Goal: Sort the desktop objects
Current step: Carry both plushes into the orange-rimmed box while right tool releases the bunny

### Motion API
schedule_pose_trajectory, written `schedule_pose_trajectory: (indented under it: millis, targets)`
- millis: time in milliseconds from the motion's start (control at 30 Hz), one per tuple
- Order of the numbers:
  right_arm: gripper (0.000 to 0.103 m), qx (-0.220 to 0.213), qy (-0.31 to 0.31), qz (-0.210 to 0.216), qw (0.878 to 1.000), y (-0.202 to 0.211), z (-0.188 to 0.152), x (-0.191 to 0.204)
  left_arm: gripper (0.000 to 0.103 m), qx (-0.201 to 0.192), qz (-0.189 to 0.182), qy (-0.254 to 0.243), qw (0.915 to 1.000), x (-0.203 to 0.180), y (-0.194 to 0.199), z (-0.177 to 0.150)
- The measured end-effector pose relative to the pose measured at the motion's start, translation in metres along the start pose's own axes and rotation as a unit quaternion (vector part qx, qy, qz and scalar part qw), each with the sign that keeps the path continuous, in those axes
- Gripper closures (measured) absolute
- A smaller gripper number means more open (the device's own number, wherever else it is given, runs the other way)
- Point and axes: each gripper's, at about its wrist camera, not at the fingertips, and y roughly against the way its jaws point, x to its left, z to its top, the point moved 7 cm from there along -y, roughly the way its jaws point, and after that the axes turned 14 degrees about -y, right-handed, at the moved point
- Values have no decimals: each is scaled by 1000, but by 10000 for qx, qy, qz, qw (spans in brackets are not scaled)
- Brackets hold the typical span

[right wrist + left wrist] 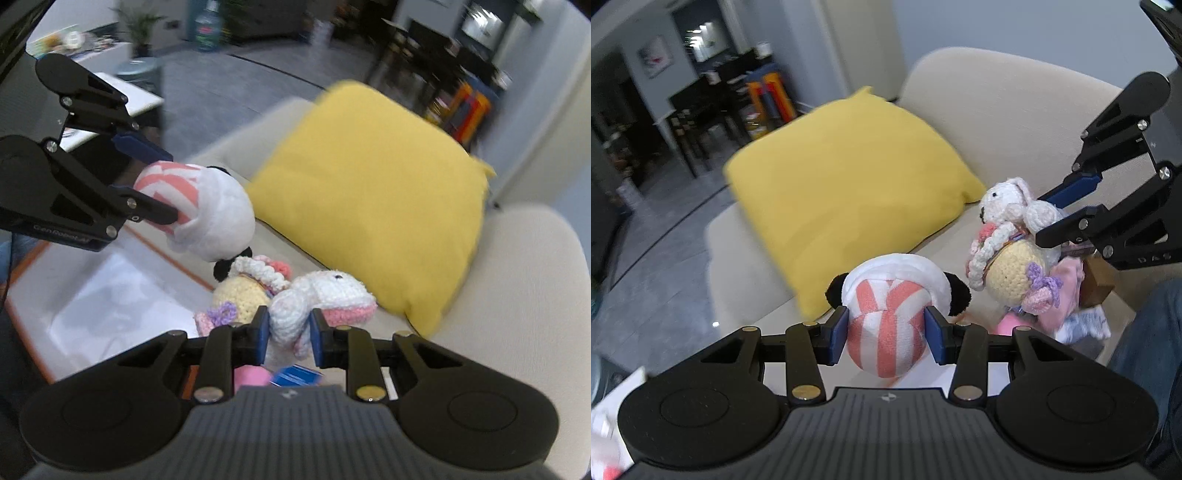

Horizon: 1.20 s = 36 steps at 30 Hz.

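A plush panda in a pink-and-white striped outfit sits between the blue pads of my left gripper, which is shut on its body. The right wrist view shows that panda held up in the air by the left gripper. My right gripper is shut on a white crochet bunny with a yellow body and a pink muzzle. From the left wrist the bunny hangs from the right gripper. Both toys hang close together above the sofa's front edge.
A yellow cushion leans on a cream sofa just behind both toys. A white tray with an orange rim lies below left. Pink and blue small items lie under the right gripper. A person's jeans-clad leg is at the right.
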Motion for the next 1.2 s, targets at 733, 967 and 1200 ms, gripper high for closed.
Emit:
schedule_pose_trajectory:
  millis: [733, 967, 1200]
  targets:
    - [79, 768, 2028, 1407, 9660, -106, -43, 191, 54, 706, 1647, -895, 9797, -52, 27, -140]
    - [79, 655, 2583, 1568, 9510, -132, -48, 208, 54, 1046, 2106, -1643, 9580, -67, -21, -158]
    - [75, 480, 3105, 1712, 9338, -146, -59, 214, 50, 1397, 1976, -1831, 9528, -70, -47, -167]
